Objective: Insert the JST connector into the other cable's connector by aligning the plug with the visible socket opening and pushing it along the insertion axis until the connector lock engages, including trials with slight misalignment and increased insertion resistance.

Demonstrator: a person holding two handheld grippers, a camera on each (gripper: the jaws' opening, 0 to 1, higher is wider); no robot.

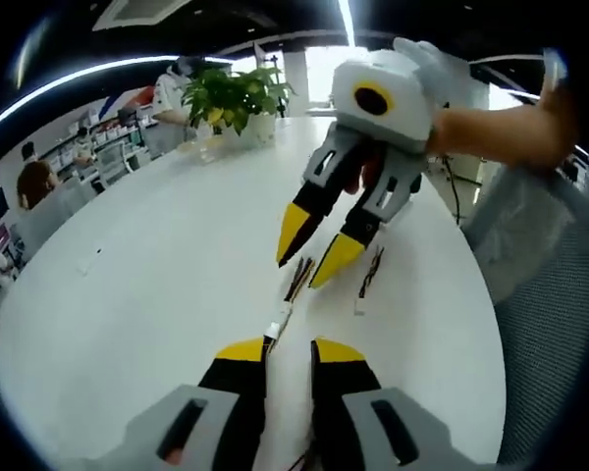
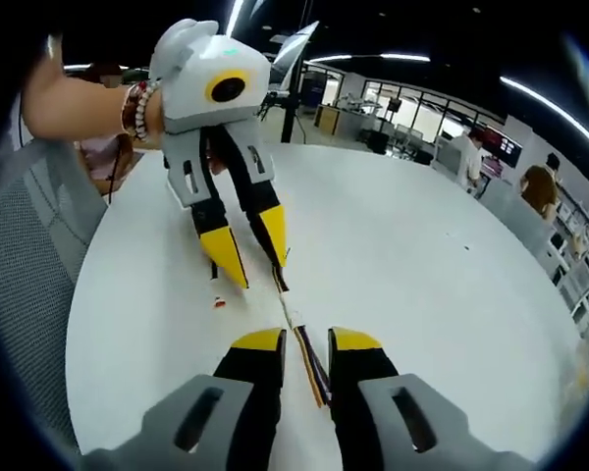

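Yellow-tipped fingers of the left gripper [image 1: 289,351] and right gripper [image 2: 307,340] stood parted over the white bench [image 1: 157,294], each straddling, not gripping, a thin cable [image 2: 312,368] whose small white connector [image 1: 273,331] lay between them.

I can read no text, label, brand or number anywhere; the far wall screens are too blurred.

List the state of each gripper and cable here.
left gripper, open, fingers apart over the cable.
right gripper, open, fingers apart over the cable.
cable, flat on the table, white connector midway; lock cannot be told.
spare cable, loose on the table, untouched.
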